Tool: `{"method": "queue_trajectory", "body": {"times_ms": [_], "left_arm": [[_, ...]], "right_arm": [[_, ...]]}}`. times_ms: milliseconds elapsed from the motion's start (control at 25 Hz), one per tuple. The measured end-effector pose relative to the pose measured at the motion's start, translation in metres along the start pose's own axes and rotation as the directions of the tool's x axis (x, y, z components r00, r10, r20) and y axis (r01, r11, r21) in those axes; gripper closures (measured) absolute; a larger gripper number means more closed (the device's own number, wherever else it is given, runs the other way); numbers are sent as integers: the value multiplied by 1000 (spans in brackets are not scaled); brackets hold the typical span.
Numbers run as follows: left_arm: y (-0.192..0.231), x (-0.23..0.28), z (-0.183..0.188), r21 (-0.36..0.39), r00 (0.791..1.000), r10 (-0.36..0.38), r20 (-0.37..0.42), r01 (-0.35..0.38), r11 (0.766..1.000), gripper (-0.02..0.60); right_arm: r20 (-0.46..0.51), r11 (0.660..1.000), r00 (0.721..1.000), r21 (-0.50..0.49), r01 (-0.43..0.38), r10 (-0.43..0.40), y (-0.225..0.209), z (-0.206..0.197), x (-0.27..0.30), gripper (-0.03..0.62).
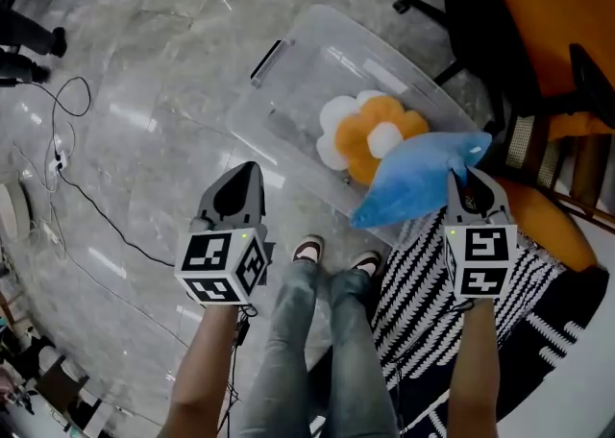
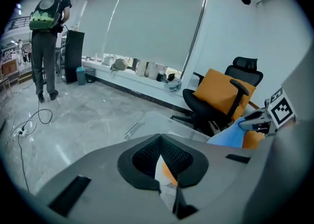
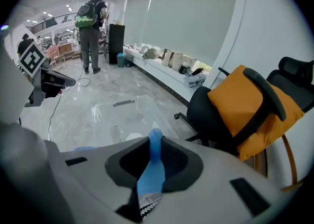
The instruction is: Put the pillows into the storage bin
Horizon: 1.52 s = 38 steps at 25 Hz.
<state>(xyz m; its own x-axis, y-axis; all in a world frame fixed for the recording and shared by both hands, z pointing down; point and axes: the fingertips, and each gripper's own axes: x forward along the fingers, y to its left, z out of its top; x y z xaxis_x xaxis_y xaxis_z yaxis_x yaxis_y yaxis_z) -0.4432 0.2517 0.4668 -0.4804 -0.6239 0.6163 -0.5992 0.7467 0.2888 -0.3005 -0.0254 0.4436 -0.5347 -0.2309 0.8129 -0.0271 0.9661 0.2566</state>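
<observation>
A clear plastic storage bin (image 1: 288, 71) stands on the marble floor ahead of me. An orange and white flower-shaped pillow (image 1: 370, 133) lies inside it. My right gripper (image 1: 463, 177) is shut on a corner of a blue pillow (image 1: 413, 182), which hangs over the bin's near right rim. In the right gripper view the blue pillow (image 3: 152, 169) is pinched between the jaws, above the bin (image 3: 132, 112). My left gripper (image 1: 250, 172) hovers by the bin's near left side, shut and holding nothing. The left gripper view shows the blue pillow (image 2: 228, 137) at the right.
A black office chair (image 1: 480, 33) with an orange cushion (image 1: 553, 4) stands right of the bin. A black-and-white striped rug (image 1: 432, 302) lies under my right arm. Cables (image 1: 67, 167) trail on the floor at left. A person with a green backpack (image 2: 46, 46) stands far off.
</observation>
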Motion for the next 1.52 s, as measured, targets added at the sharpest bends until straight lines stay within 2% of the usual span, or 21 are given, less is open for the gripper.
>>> {"method": "queue_trajectory", "body": {"times_ms": [80, 160, 280, 480, 1040, 1200, 1360, 1520], "left_arm": [[-1, 3, -8, -1, 1000, -4, -16, 4, 1000, 571], [-3, 4, -15, 7, 999, -12, -34, 13, 1000, 571], [-1, 4, -17, 20, 999, -16, -42, 17, 1000, 571], [11, -1, -11, -12, 999, 14, -33, -15, 1000, 571], [24, -13, -22, -37, 999, 31, -36, -32, 999, 571], [17, -21, -11, -25, 1000, 21, -19, -21, 999, 571], [1, -34, 9, 0, 1000, 0, 1, 0, 1000, 571], [-23, -60, 41, 12, 999, -34, 19, 34, 999, 571]], "right_arm": [[-59, 1000, 998, 0, -21, 21, 4, -12, 16, 529], [-91, 1000, 996, 9, -20, 21, 8, -16, 31, 462], [-34, 1000, 999, 10, 15, -15, 7, 7, 40, 419], [-23, 1000, 1000, 13, -10, 11, 13, 26, 42, 412], [-28, 999, 999, 27, -29, 30, 29, 15, 33, 415], [0, 999, 1000, 44, -12, 12, 23, 21, 15, 422], [40, 996, 999, 83, 16, -20, 6, 29, -17, 463], [64, 982, 996, 179, 52, -65, -12, 33, -68, 516]]}}
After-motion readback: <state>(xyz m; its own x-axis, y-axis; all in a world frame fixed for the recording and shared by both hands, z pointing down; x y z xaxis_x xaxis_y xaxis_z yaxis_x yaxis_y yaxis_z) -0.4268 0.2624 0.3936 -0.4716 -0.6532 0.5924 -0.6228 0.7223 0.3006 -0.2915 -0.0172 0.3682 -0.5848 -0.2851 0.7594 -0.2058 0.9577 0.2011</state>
